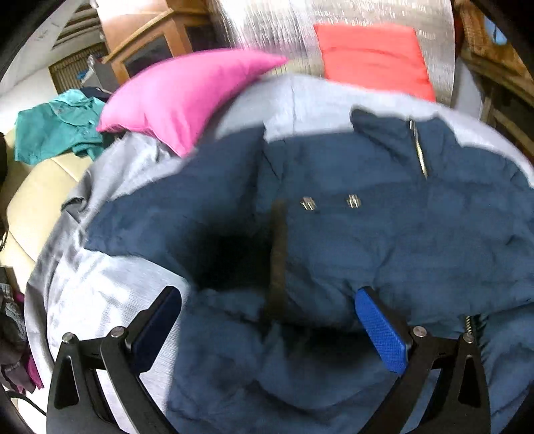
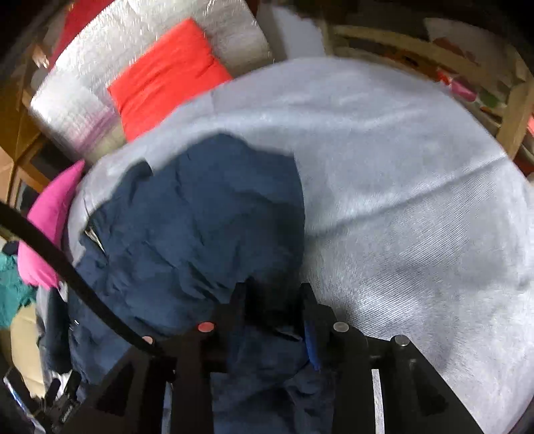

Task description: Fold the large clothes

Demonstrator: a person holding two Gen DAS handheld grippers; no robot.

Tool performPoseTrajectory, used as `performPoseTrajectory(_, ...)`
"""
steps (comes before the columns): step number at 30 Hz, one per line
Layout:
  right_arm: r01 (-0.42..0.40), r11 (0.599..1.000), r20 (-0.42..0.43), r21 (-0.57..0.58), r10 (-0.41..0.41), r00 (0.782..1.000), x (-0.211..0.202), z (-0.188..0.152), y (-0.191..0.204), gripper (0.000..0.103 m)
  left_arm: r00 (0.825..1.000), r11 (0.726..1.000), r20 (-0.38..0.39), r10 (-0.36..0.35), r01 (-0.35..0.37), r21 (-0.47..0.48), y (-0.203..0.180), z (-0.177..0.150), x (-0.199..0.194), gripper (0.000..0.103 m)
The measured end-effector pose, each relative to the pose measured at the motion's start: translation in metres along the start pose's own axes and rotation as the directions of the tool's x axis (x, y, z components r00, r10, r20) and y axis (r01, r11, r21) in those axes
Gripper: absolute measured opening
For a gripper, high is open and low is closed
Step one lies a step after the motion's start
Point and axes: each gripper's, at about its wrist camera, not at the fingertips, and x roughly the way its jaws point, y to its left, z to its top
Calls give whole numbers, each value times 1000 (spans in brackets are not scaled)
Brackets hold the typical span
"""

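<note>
While both views are smeared by motion blur, the large navy-blue padded jacket (image 1: 350, 240) reads clearly, spread in crumpled folds over a pale grey woven cloth (image 2: 417, 187). The left gripper (image 1: 268, 320) has its fingers wide apart, one dark pad at the left and a bright blue textured pad (image 1: 380, 334) at the right, with a rumpled bulge of the jacket lying between them; whether either pad touches the fabric cannot be told. Ahead of these fingers sit two small metal snaps (image 1: 328, 202) and, farther ahead to the right, a silver zipper (image 1: 420, 152). Beyond the fingertips to the left lies a bright pink pillow (image 1: 180, 100), and straight ahead a flat orange-red cushion (image 1: 373, 56) rests on a silvery quilted mat (image 1: 267, 26). Far left of the fingers, a teal shirt (image 1: 50, 133) lies on a cream surface (image 1: 33, 200). The right gripper (image 2: 273, 300) has its fingers drawn close, clamped on a bunched fold of the jacket's edge.
</note>
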Motion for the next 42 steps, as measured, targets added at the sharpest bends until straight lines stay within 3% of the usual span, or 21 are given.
performPoseTrajectory(1,-6,1000,38,5,5,999,-11,1,2,39,1000,1000,25,-1,2,-14,8,1,-7,103)
performPoseTrajectory(3,-36,999,172,6,35,984,-40,-2,8,69,996,997,85,-2,9,-82,38,4,-24,103)
performPoseTrajectory(5,-77,997,244,-25,81,966,-57,-10,19,73,994,986,111,1,18,-168,73,5,-31,103)
performPoseTrajectory(8,-162,979,260,-124,189,947,-67,-26,46,73,996,955,92,20,9,-298,128,5,-23,103)
performPoseTrajectory(10,-202,965,227,-167,237,945,-64,-34,59,69,999,913,44,22,-2,-409,167,1,-9,103)
performPoseTrajectory(14,-294,935,109,-196,319,941,-40,-52,84,56,1000,795,-27,3,-19,-606,234,-15,22,103)
performPoseTrajectory(18,-347,917,23,-196,358,933,-20,-64,100,53,995,715,-57,-77,15,-699,256,-25,52,103)
performPoseTrajectory(22,-348,898,28,-269,369,929,-19,-75,118,53,982,640,-22,-185,103,-762,264,-26,73,102)
performPoseTrajectory(25,-357,890,21,-283,378,926,-28,-83,116,53,962,565,30,-272,185,-804,269,-25,93,89)
performPoseTrajectory(27,-365,890,15,-275,383,924,-27,-82,115,53,951,523,55,-304,215,-825,271,-23,106,70)
performPoseTrajectory(28,-367,890,12,-270,384,923,-26,-82,114,53,947,502,67,-316,226,-834,273,-22,113,68)
performPoseTrajectory(31,-367,893,10,-260,382,924,-24,-78,112,53,950,478,60,-308,208,-854,278,-22,127,66)
performPoseTrajectory(34,-368,898,18,-242,384,923,-27,-73,107,53,956,479,74,-284,209,-852,281,-16,133,57)
performPoseTrajectory(36,-366,901,28,-234,382,924,-29,-71,104,53,950,482,84,-300,226,-847,280,-10,139,34)
performPoseTrajectory(41,-358,908,57,-218,378,924,-35,-65,97,53,959,530,97,-266,229,-816,271,5,135,13)
performPoseTrajectory(42,-355,910,68,-215,377,924,-38,-64,95,53,963,558,106,-249,232,-796,265,14,125,11)
